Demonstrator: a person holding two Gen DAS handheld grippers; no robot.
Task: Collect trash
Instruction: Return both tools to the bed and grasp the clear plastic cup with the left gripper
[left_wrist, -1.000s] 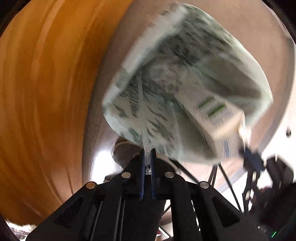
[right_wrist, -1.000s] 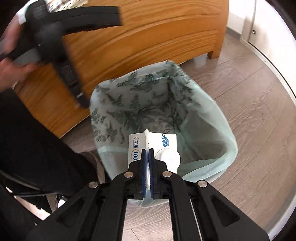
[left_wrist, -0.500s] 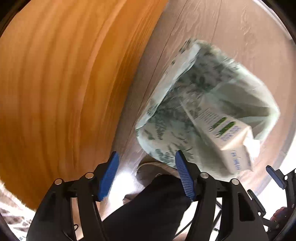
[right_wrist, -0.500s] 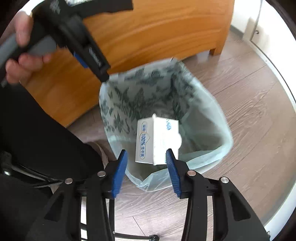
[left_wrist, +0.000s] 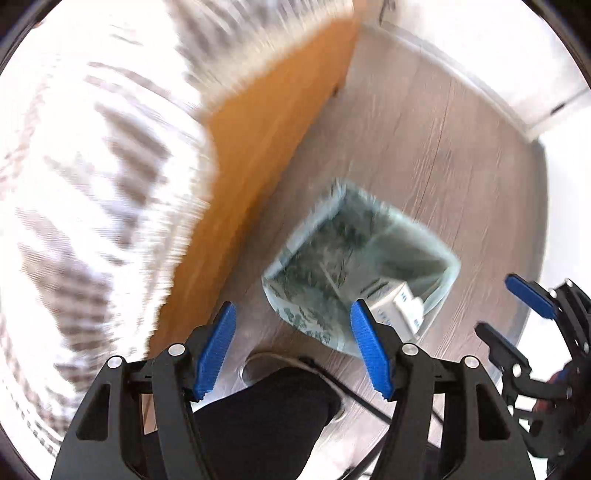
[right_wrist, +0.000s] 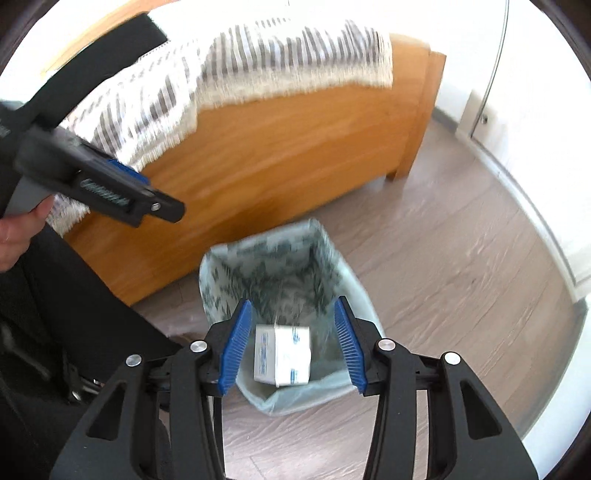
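Note:
A pale green trash bag (right_wrist: 221, 280) with a leaf print stands open on the wood floor beside the bed; it also shows in the left wrist view (left_wrist: 295, 291). A white carton (right_wrist: 282, 356) with blue print lies inside it, also seen in the left wrist view (left_wrist: 395, 302). My right gripper (right_wrist: 291, 343) is open and empty, high above the bag's mouth. My left gripper (left_wrist: 291, 347) is open and empty, raised above the floor near the bag. The right gripper shows at the right edge of the left wrist view (left_wrist: 517, 306), and the left gripper at the left of the right wrist view (right_wrist: 125, 184).
An orange wooden bed frame (right_wrist: 280, 147) with a striped blanket (right_wrist: 184, 85) stands behind the bag. The person's dark leg and shoe (left_wrist: 266, 410) are just below the bag. White wall and baseboard (right_wrist: 517, 122) run along the right.
Both grippers opened and rose away from the bag. The right one let go of the white carton, which dropped into the bag. The left one let go of the bag's rim.

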